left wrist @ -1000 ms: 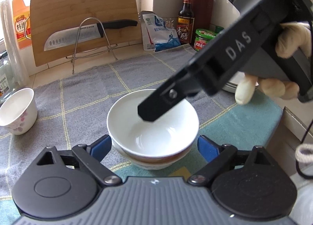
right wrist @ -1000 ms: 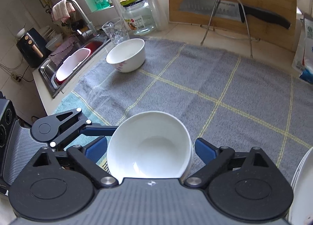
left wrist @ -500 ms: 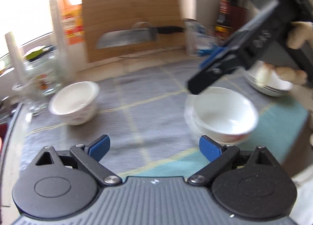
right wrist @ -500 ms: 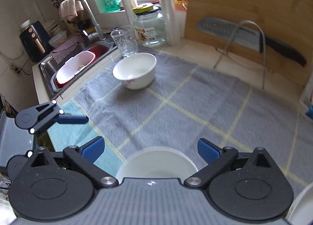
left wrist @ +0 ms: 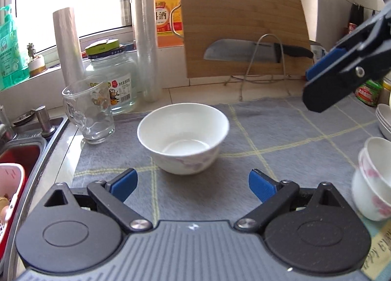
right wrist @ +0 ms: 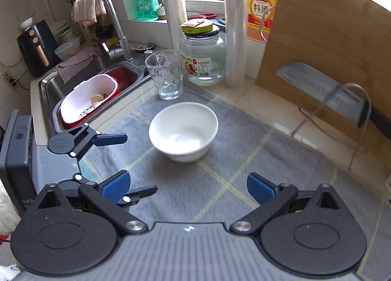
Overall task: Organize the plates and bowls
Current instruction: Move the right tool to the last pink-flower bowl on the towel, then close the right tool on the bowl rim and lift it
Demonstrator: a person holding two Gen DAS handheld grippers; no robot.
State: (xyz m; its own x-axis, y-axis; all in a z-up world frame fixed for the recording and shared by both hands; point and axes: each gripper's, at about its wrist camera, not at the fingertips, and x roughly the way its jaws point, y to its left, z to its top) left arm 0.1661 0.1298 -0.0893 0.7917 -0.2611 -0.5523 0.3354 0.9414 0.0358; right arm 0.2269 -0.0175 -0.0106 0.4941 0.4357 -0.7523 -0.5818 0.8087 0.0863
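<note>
A white bowl (left wrist: 183,136) with a faint pink pattern stands alone on the grey checked cloth (left wrist: 281,132). My left gripper (left wrist: 193,183) is open just in front of it, and nothing is between its blue pads. My right gripper (right wrist: 188,185) is also open and empty, a little short of the same bowl (right wrist: 183,132). In the left wrist view the right gripper (left wrist: 342,78) hangs at the upper right. In the right wrist view the left gripper (right wrist: 140,162) sits low on the left. Two nested bowls (left wrist: 374,178) stand at the right edge.
A glass mug (left wrist: 89,110) and a glass jar (left wrist: 114,80) stand just behind the bowl, next to the sink (right wrist: 80,78). A wooden cutting board (left wrist: 244,29) with a knife (left wrist: 244,52) on a wire stand leans at the back. Stacked plates (left wrist: 385,119) lie far right.
Both grippers left the nested bowls and swung left across the cloth to the lone bowl by the sink. That bowl now looks much larger and centred in both views.
</note>
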